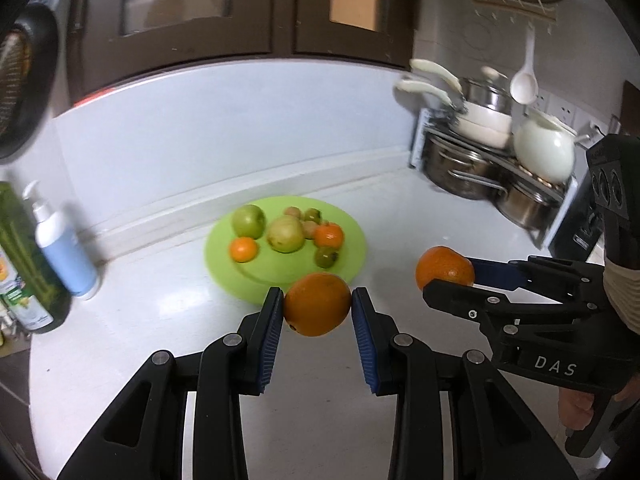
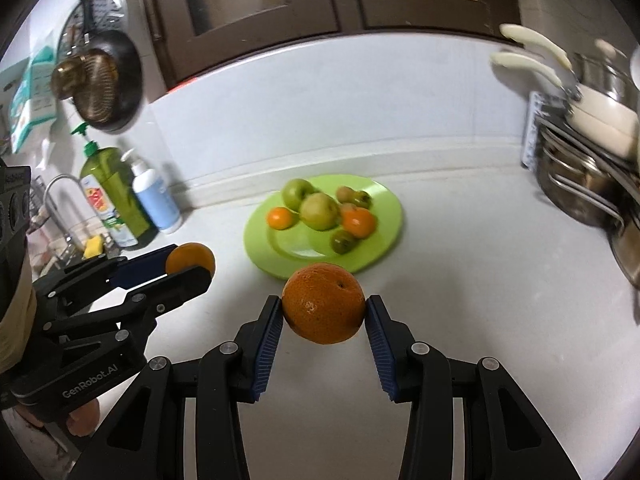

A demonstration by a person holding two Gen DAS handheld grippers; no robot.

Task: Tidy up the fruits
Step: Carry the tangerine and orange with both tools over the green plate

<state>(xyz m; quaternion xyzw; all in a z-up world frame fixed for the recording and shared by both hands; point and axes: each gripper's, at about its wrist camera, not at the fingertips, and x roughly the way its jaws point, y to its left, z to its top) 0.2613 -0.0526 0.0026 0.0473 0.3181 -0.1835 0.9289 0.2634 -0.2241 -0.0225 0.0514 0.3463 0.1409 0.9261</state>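
Note:
My left gripper (image 1: 317, 300) is shut on an orange (image 1: 317, 312) and holds it above the white counter, just in front of the green plate (image 1: 272, 276). To its right, my right gripper (image 1: 444, 276) is shut on a second orange (image 1: 442, 266). In the right wrist view that gripper (image 2: 324, 304) clamps its orange (image 2: 324, 308) near the front rim of the plate (image 2: 296, 252), and the left gripper (image 2: 190, 262) hovers at the left with its orange (image 2: 188, 256). On the plate lie two green apples (image 1: 249, 221), two small oranges (image 1: 243, 249) and several small brown-green fruits.
A green dish-soap bottle (image 2: 108, 184) and a white-blue pump bottle (image 2: 154, 196) stand at the left by a sink tap (image 2: 56, 192). A rack of steel pots (image 1: 492, 168) and a white kettle (image 1: 544, 152) fill the right corner. A pan (image 2: 104, 80) hangs on the wall.

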